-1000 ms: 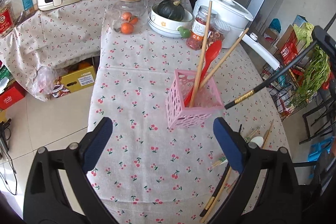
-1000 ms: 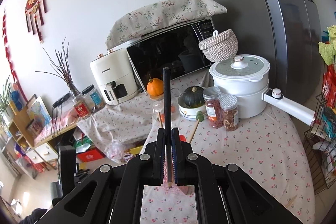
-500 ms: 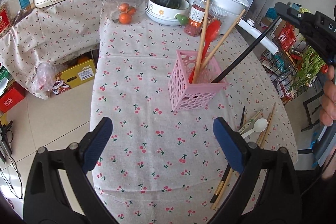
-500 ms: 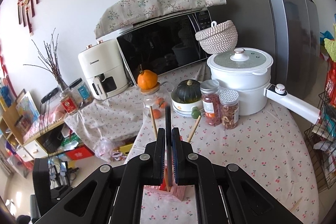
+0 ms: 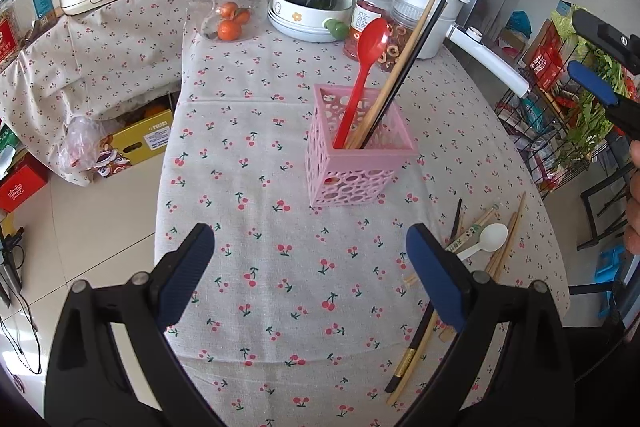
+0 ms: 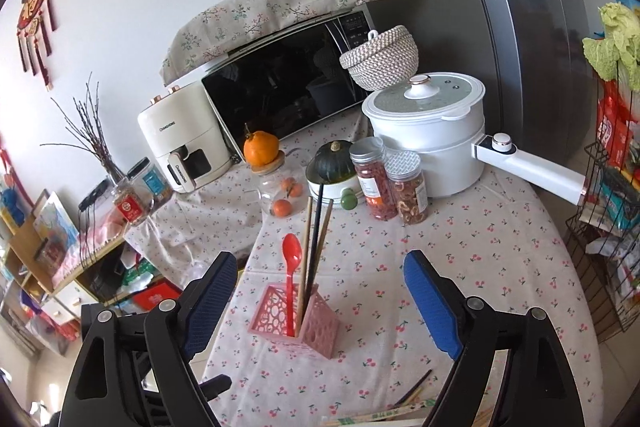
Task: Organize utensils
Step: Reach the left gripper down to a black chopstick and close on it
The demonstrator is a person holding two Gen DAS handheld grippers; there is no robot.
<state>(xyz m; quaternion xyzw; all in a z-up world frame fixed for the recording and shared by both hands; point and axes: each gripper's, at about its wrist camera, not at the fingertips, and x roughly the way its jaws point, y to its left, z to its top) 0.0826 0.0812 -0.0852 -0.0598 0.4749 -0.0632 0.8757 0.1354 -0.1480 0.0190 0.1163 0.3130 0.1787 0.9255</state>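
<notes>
A: Start at the left. What is the left gripper [image 5: 308,275] doing?

B: Hanging above the near part of the table [image 5: 280,307] with its blue pads spread wide and nothing between them. The cherry cloth under it is bare.

A: And in the middle?

B: The pink holder [image 5: 360,151] stands upright on the cloth, well ahead of the pads. Inside it lean a red spoon [image 5: 366,67], wooden chopsticks [image 5: 394,75] and a black chopstick [image 5: 416,55], all tilted toward the far right.

A: So part of the job looks done. What is left?

B: On the right, near the table edge, lies a loose heap: a white spoon [image 5: 486,237], several wooden chopsticks, and another black chopstick [image 5: 412,351] with a gold band near its end, partly hidden behind the left gripper's right finger.

A: And the right gripper [image 6: 316,295]?

B: Also wide open and empty, held above the holder in its own view.

A: How would those pieces handle?

B: I'd judge them light, stiff and thin, and the lacquered black one probably slick. Lying flat on cloth, they offer little height to pinch, so I'd take one across its middle, or the spoon by its handle. The crossed sticks may drag neighbours along. The holder looks light too, so a careless drop could tip it.
</notes>
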